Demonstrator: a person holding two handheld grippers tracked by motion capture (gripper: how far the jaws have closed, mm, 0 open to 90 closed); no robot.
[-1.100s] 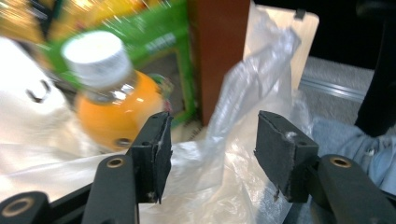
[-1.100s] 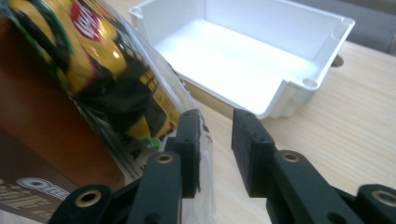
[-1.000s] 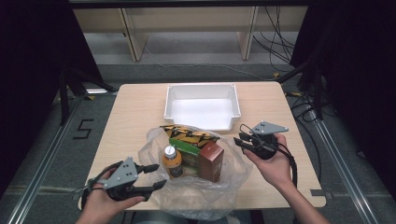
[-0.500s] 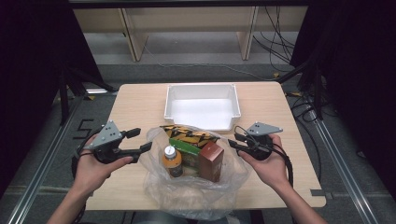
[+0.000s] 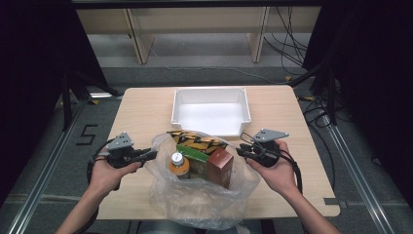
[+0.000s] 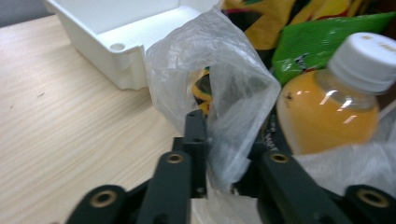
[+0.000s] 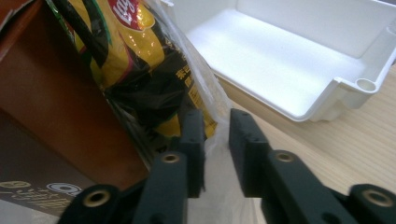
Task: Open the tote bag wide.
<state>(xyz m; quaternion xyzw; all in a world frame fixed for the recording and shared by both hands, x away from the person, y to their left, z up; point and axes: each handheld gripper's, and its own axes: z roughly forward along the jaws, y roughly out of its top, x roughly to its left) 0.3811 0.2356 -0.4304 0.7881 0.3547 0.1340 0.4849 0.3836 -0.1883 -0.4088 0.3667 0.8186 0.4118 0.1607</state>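
A clear plastic bag (image 5: 195,204) lies at the table's front middle. In it are an orange juice bottle (image 5: 178,165), a green packet (image 5: 192,156), a brown box (image 5: 220,166) and a yellow-black chips bag (image 5: 197,141). My left gripper (image 5: 152,155) is at the bag's left rim. Its jaws have just been closing and now pinch a fold of the bag (image 6: 224,84) beside the bottle (image 6: 327,116). My right gripper (image 5: 241,151) is at the bag's right rim. Its jaws (image 7: 217,121) have just been closing too, and the film's edge (image 7: 201,79) hangs in a narrow gap between them.
A white tray (image 5: 210,90) stands behind the bag at the middle back of the wooden table (image 5: 141,107). Its near corner shows in the left gripper view (image 6: 93,51), its inside wall in the right gripper view (image 7: 345,88).
My left hand has come from the table's front left corner up to the bag's left rim, and its jaws have closed on the film. The right hand has stayed put.
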